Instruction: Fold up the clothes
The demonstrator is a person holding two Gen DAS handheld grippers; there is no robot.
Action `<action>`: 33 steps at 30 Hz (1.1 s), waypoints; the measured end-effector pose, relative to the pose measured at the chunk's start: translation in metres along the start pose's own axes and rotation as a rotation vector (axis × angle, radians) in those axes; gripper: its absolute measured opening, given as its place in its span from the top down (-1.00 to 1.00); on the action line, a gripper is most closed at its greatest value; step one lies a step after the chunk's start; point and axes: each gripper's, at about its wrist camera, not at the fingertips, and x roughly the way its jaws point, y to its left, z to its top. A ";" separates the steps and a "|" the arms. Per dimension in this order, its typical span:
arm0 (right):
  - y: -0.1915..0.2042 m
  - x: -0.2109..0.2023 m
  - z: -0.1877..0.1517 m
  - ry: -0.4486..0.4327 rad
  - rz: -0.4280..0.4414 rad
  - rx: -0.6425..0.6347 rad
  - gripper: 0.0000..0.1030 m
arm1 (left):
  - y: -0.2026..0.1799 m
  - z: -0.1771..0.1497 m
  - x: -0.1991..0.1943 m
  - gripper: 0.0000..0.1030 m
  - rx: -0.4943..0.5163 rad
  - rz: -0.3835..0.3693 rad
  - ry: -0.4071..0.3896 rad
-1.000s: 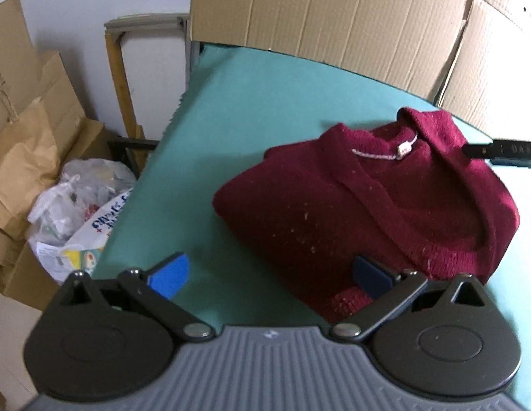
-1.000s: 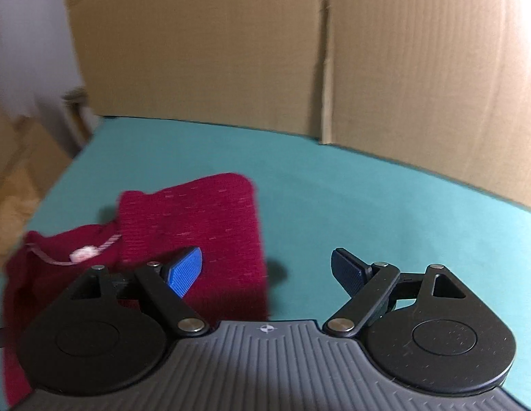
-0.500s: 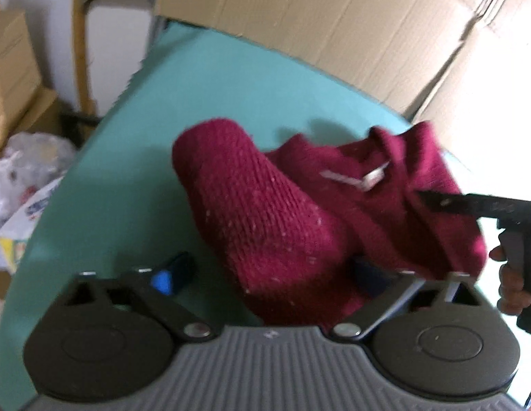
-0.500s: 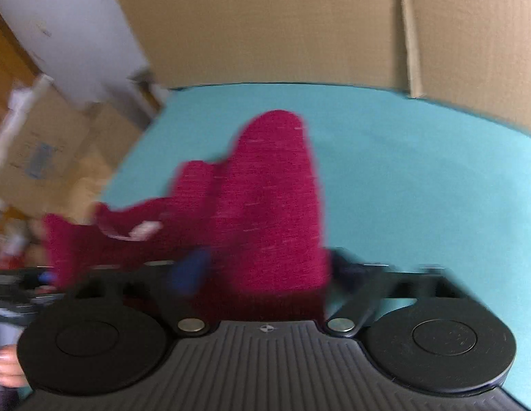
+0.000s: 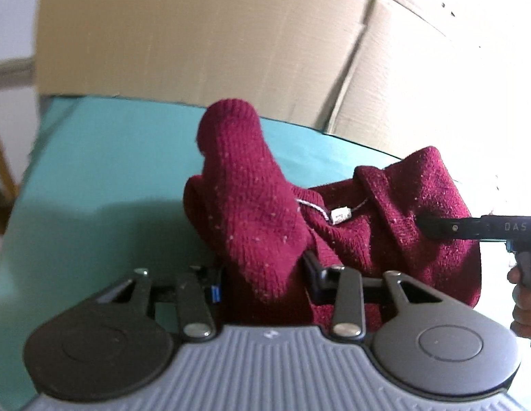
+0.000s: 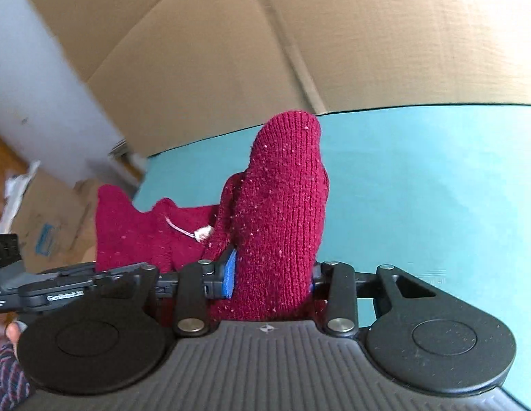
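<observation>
A dark red knitted sweater (image 5: 251, 212) hangs lifted above the teal table (image 5: 94, 171), with a small white neck label (image 5: 339, 217) showing. My left gripper (image 5: 262, 274) is shut on a thick fold of the sweater that stands up between its fingers. In the right wrist view the same sweater (image 6: 282, 212) rises as a bundled fold, and my right gripper (image 6: 272, 277) is shut on it, a blue pad (image 6: 230, 274) pressed into the knit. The right gripper's black finger (image 5: 470, 227) reaches into the sweater's right side in the left wrist view.
Tall cardboard sheets (image 5: 231, 34) stand behind the table's far edge. The teal table (image 6: 419, 188) stretches to the right of the sweater. Cardboard boxes (image 6: 42, 226) sit on the floor past the left table edge. A hand (image 5: 522, 294) holds the right gripper's handle.
One second ago both grippers stood open over the sweater lying flat. Since then both have shut on the sweater and lifted it off the table, bunching it into upright folds.
</observation>
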 end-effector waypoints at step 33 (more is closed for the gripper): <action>0.007 -0.037 -0.001 -0.160 -0.383 -0.246 0.27 | -0.094 0.017 0.063 0.12 0.506 0.377 -0.071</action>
